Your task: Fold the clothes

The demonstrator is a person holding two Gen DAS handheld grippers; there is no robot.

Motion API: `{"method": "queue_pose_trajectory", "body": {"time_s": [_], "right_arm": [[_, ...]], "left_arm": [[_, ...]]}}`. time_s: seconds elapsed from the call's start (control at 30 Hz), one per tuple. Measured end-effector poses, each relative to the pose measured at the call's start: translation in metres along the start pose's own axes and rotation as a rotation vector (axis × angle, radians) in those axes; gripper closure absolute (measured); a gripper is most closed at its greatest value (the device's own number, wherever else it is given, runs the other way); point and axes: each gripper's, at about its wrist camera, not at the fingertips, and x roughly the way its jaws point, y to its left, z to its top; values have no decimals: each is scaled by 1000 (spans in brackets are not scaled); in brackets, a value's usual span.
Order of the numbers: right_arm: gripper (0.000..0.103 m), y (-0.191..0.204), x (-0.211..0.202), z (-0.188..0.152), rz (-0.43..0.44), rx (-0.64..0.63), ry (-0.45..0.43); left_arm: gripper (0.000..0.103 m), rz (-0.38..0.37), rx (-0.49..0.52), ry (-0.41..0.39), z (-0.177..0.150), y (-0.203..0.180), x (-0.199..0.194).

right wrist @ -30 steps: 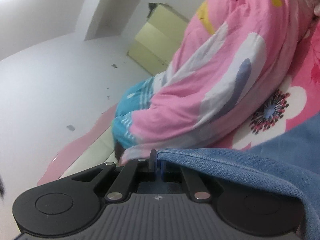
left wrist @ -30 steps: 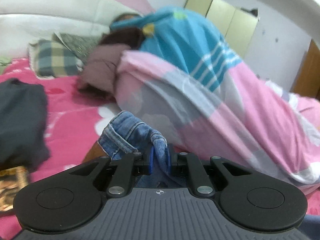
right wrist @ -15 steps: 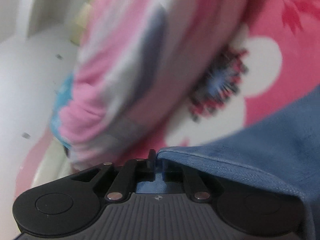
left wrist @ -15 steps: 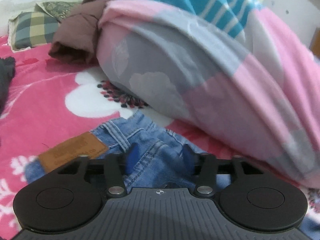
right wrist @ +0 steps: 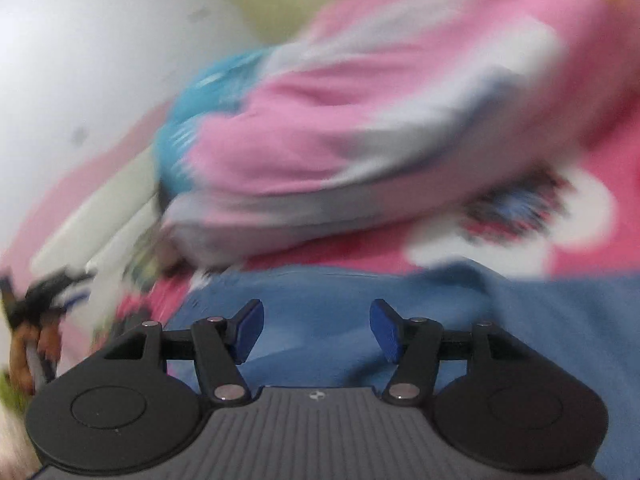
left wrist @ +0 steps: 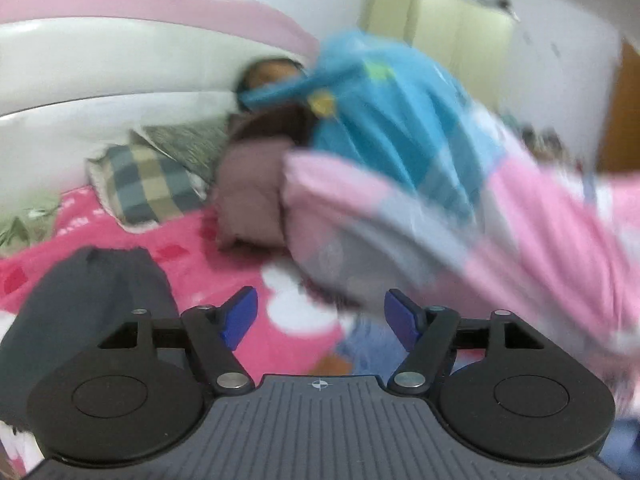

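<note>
The blue jeans [right wrist: 320, 304] lie flat on the pink flowered bedspread [right wrist: 600, 160] in the right wrist view. Just above them, my right gripper [right wrist: 316, 326] has its jaws opening, and nothing sits between the blue pads. In the left wrist view only a small patch of the jeans [left wrist: 360, 344] shows low down, below my left gripper [left wrist: 320, 316]. Its jaws are opening too and hold nothing. Both pictures are blurred by motion.
A big heap of pink, grey and teal bedding [left wrist: 440, 200] fills the right and back of the bed. A dark garment [left wrist: 92, 304] lies at the left, a checked pillow [left wrist: 140, 184] and a brown pillow [left wrist: 252, 192] by the headboard [left wrist: 100, 68].
Both grippers were shut on the jeans and have let them go. The left one has lifted and drawn back; the jeans now lie flat under the right one.
</note>
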Motion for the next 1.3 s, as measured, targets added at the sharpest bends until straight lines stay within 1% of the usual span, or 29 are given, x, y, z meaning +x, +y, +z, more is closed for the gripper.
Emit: {"method": "queue_pose_trajectory", "body": {"time_s": [0.1,0.13,0.23,0.33,0.4,0.5,0.57,0.63,0.7,0.73,0.8,0.83,0.87,0.93,1.03,1.13,1.3], "right_arm": [[42,48,38,14,42,-186,25],[42,61,54,18,56,-231,35],[42,99,118,26,83,-357,99],[43,126,177,27,98,-472,156],[43,141,213,27,122,-541,191],[42,161,261,29,158,-610,215],[36,169,290,31,187,-631,259],[36,178,315,29,184,-673,317],[38,186,335,24,159,-732,374],[44,188,339,20,159,-754,401],[60,193,347,13,155,-796,443],[77,194,345,8,151,-813,438],[84,196,343,4,146,-830,434],[92,201,338,-5,133,-873,418],[94,211,321,-14,93,-949,332],[94,217,312,-7,66,-972,261],[94,218,306,6,34,-993,219]], "left_arm": [[33,-7,58,57,-43,-18,26],[33,4,80,63,-56,-25,34],[34,83,151,13,-86,-42,51],[34,145,175,-36,-97,-47,62],[34,154,182,-46,-100,-45,68],[34,131,203,-62,-106,-40,73],[34,109,179,-55,-106,-34,76],[34,92,154,-46,-107,-30,79],[34,81,141,-45,-107,-28,79],[34,78,138,-46,-108,-28,79],[34,74,136,-50,-109,-28,79],[34,73,137,-52,-109,-28,79],[34,71,137,-55,-109,-28,78],[34,67,126,-71,-109,-27,76],[34,60,103,-103,-107,-24,72],[35,66,74,-151,-105,-22,66],[35,76,52,-139,-103,-20,69]]}}
